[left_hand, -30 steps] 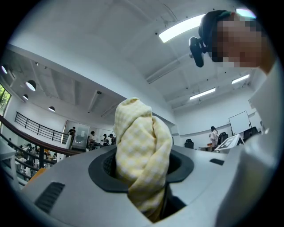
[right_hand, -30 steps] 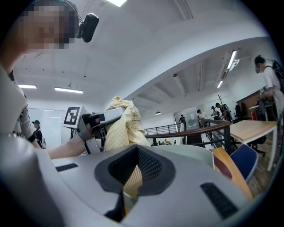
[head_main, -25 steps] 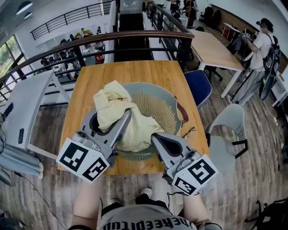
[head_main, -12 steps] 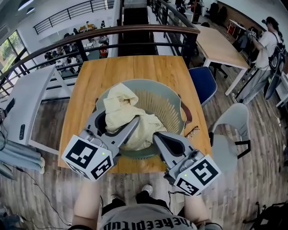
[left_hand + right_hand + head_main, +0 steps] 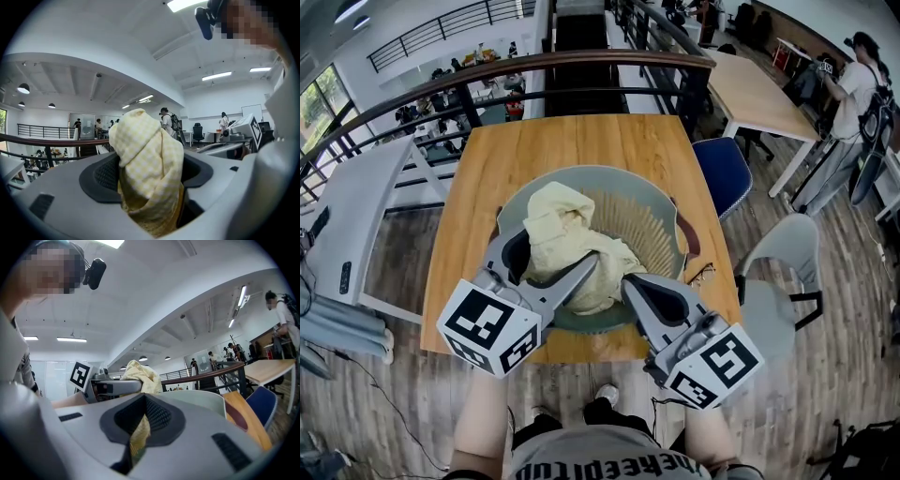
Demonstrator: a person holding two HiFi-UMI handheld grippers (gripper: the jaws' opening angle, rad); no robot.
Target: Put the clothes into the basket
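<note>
Left gripper (image 5: pixel 558 253) stands released: its jaws have just been opening and now sit wide apart, with the garment (image 5: pixel 567 234) standing loose between them, as the left gripper view confirms (image 5: pixel 150 173). The pads no longer press on the fabric.

Right gripper (image 5: pixel 630 281), at the lower right of the frame, is clenched on a thin fold of the same garment; the right gripper view shows a yellow strip pinched between the closed jaws (image 5: pixel 136 427).

Change since one second ago: the garment then rose above the basket (image 5: pixel 619 172) and draped over the upper-left part of its rim. It now lies lower, bunched inside the basket at the left and centre, and that part of the rim is bare.

The basket stands on the wooden worktop (image 5: pixel 562 141), near its front edge.

Assessment: the garment appears to be largely deposited. One hold is off; the remaining hold is the right gripper's pinch on the near edge of the fabric. The likely next step is to let go of that fold and draw both grippers clear without dragging the cloth back over the rim.
</note>
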